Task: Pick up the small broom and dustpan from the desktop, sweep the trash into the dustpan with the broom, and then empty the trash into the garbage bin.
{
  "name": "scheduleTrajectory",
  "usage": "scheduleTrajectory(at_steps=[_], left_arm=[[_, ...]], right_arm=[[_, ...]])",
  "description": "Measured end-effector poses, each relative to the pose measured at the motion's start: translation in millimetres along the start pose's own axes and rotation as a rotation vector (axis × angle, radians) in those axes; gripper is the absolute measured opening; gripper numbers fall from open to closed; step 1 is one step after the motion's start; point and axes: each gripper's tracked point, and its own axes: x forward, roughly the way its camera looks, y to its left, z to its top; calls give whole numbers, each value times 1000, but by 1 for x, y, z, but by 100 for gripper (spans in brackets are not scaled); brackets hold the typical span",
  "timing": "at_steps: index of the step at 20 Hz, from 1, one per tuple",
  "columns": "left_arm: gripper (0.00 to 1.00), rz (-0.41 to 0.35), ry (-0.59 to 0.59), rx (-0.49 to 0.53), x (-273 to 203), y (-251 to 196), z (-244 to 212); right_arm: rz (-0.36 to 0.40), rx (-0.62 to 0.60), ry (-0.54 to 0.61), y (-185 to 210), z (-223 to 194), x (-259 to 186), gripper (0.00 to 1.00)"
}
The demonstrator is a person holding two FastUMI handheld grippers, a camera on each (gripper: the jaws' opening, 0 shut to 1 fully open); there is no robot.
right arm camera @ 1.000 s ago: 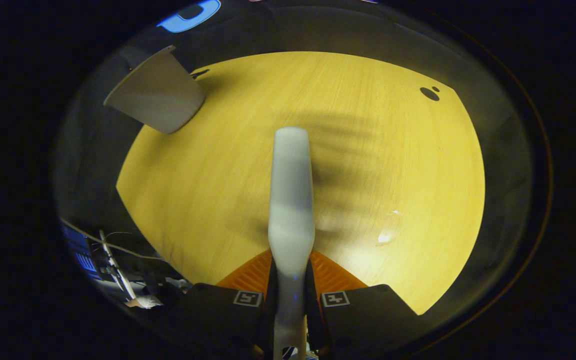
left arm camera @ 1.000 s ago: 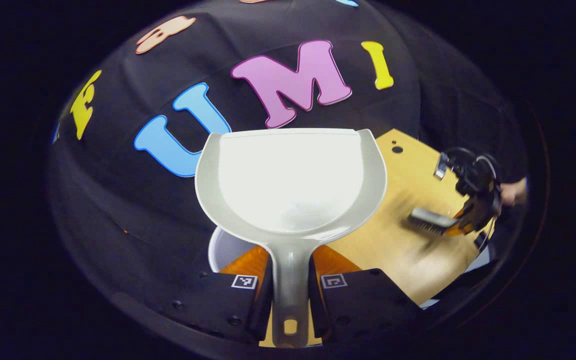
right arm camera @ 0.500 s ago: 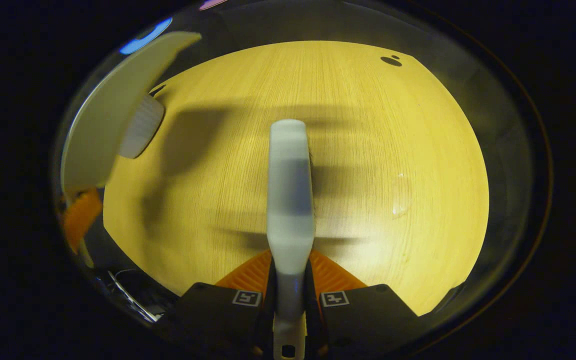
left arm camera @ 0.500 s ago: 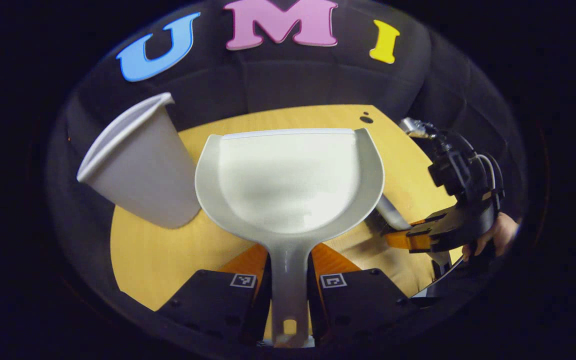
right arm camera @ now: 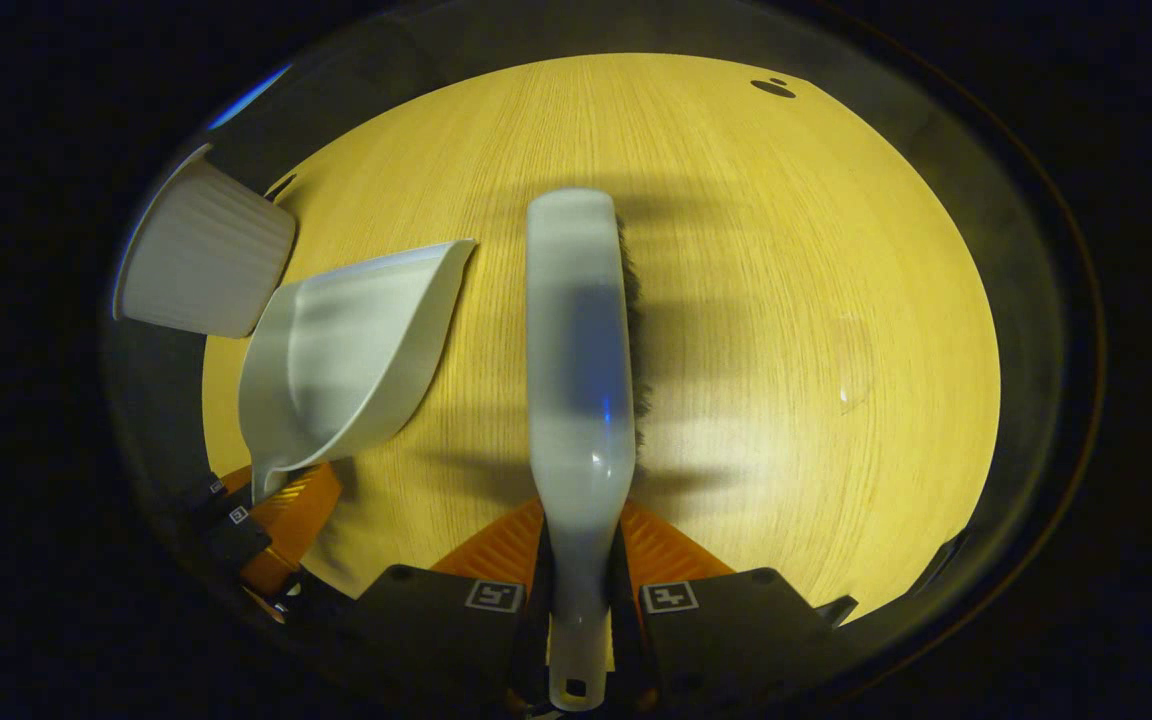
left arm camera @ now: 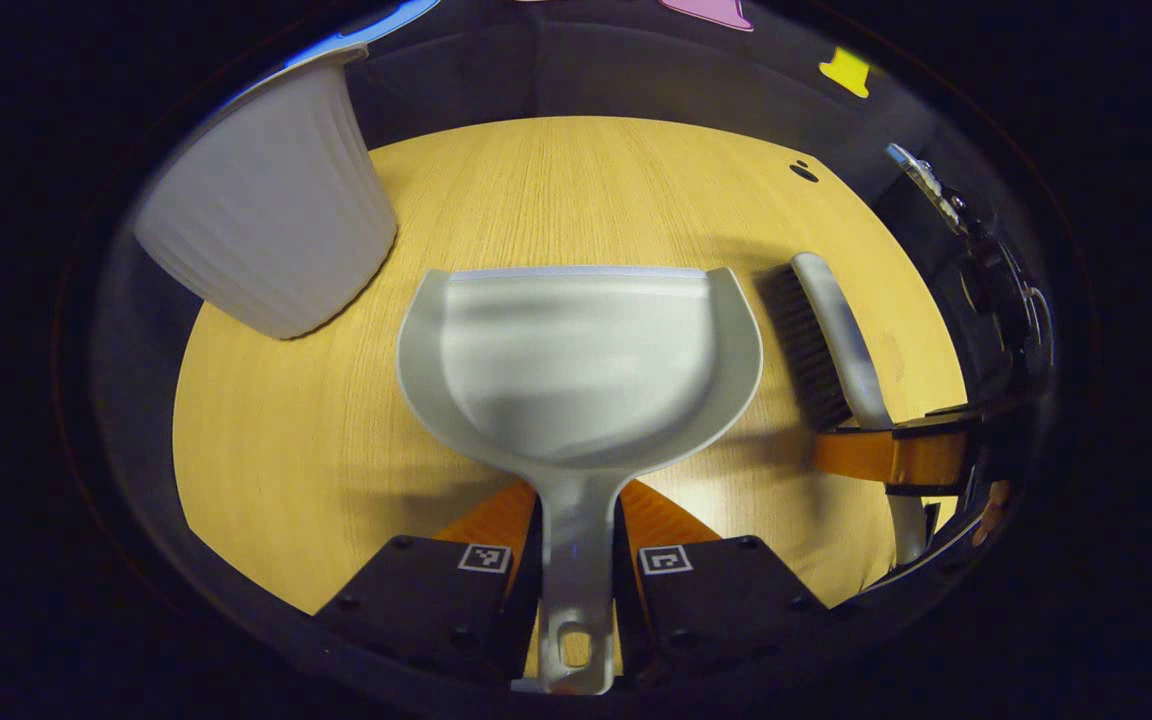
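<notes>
Dustpan (left arm camera: 576, 360) riding empty above desktop (left arm camera: 286, 470), handle pinched between both fingers of left gripper (left arm camera: 576, 560). Broom (right arm camera: 581, 370) hanging just beside dustpan's right edge, bristles facing it, handle pinched by right gripper (right arm camera: 581, 600). Garbage bin (left arm camera: 266, 220) standing near dustpan's far left corner. No trash showing on desktop or in pan. Judging progress: pick-up done; sweeping and emptying looking finished, though bin's inside is hidden. Likely left: setting tools down.
</notes>
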Motion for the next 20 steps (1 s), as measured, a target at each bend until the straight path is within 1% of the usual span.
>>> scheduleTrajectory(at_steps=[1,2,3,4,5,6,7,8,9,10,12,13,14,15,16,17,19,20], left_arm=[[29,7,9,7,-1,0,0],[30,14,24,8,-1,0,-1],[29,24,52,7,0,1,-4],[31,27,72,1,0,0,-8],[30,27,97,-6,-2,-1,-11],[29,30,90,-2,-3,-1,-9],[30,30,91,6,-1,0,-8],[30,34,103,6,-1,0,-10],[31,35,109,7,-2,0,-11],[31,35,113,6,-2,1,-10],[32,22,100,9,-5,-1,-8],[48,23,85,17,-10,0,-6],[61,21,67,24,-16,1,-4],[72,26,45,30,-26,2,-4],[74,39,9,38,-39,4,-2],[75,51,-32,52,-53,7,1],[75,60,-134,79,-90,10,10],[74,54,-195,83,-113,9,17]], right_arm=[[-6,-4,1,0,1,2,29],[-11,-2,5,1,1,3,29],[-17,11,11,0,2,4,29],[-21,23,25,0,1,4,29],[-23,27,28,0,2,4,29],[-26,18,34,0,3,4,29],[-30,2,27,-1,3,4,29],[-40,-18,24,-5,3,4,34],[-52,-35,23,-9,2,2,30],[-62,-48,19,-13,3,-1,30],[-88,-104,-13,-15,3,-8,41],[-96,-133,-40,-16,7,-15,53],[-91,-147,-72,-15,12,-22,59],[-82,-147,-110,-13,14,-34,62],[-67,-140,-155,-9,17,-48,67],[-59,-132,-214,-7,24,-66,89],[-46,-125,-345,-4,36,-109,97],[-47,-127,-415,-5,43,-133,98]])
